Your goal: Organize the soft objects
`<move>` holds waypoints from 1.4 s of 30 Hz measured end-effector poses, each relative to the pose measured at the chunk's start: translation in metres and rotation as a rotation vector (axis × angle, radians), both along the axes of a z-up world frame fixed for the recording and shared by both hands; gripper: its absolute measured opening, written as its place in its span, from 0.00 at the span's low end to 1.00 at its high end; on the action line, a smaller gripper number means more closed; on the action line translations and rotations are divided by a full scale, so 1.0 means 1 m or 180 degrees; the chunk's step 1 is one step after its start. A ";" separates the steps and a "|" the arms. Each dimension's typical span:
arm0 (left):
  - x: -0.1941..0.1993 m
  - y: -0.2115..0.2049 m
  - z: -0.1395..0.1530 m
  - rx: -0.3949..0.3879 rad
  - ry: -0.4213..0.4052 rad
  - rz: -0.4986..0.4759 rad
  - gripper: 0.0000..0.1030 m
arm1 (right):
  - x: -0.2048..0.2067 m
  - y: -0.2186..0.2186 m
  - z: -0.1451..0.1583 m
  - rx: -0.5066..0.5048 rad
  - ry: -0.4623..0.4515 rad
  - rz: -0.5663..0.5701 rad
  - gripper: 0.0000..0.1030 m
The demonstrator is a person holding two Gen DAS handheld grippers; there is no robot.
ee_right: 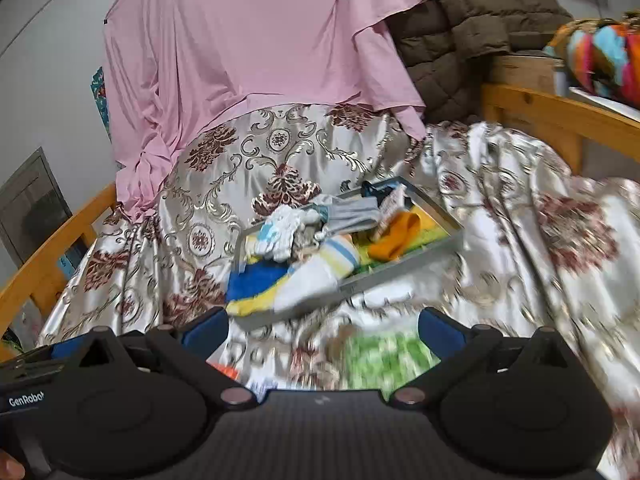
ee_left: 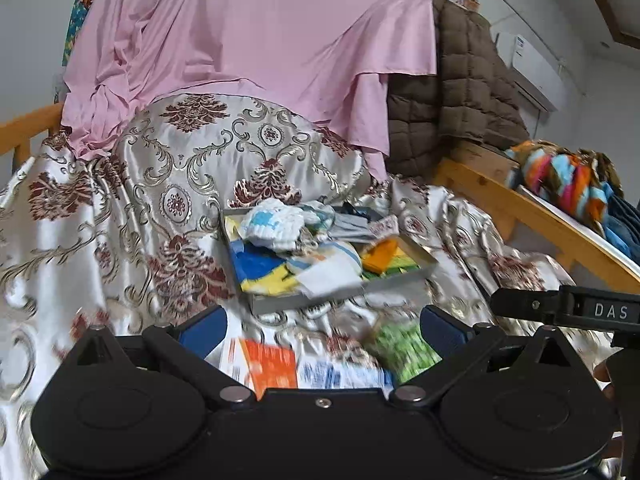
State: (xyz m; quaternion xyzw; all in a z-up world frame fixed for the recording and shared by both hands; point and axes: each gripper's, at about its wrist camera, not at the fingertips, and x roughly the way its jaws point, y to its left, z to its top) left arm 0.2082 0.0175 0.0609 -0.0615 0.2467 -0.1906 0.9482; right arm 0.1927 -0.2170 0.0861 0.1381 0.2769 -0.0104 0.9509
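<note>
A grey tray [ee_left: 304, 301] lies on the patterned satin bed cover, heaped with soft things: a white-and-blue knit sock [ee_left: 276, 224], a blue-and-yellow cloth [ee_left: 260, 268], a striped white sock [ee_right: 320, 272] and an orange cloth [ee_right: 396, 236]. My left gripper [ee_left: 322, 328] is open, short of the tray, with nothing between its blue pads [ee_left: 204, 330]. Under it lie blurred loose pieces: an orange one [ee_left: 272, 364], a blue-and-white one [ee_left: 340, 372], a green one [ee_left: 404, 350]. My right gripper [ee_right: 322, 328] is also open and empty, beside the left, above the green piece [ee_right: 384, 356].
A pink sheet [ee_left: 256, 40] hangs behind a patterned pillow [ee_left: 240, 148]. A brown quilted blanket [ee_left: 460, 92] is at the back right. Wooden bed rails [ee_left: 540, 224] run along both sides. A multicoloured cloth [ee_left: 568, 184] lies on the right ledge.
</note>
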 end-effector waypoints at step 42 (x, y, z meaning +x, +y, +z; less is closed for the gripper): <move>-0.102 0.026 -0.061 0.0508 0.0150 0.0061 0.99 | -0.138 0.048 -0.060 -0.0501 0.0209 -0.0442 1.00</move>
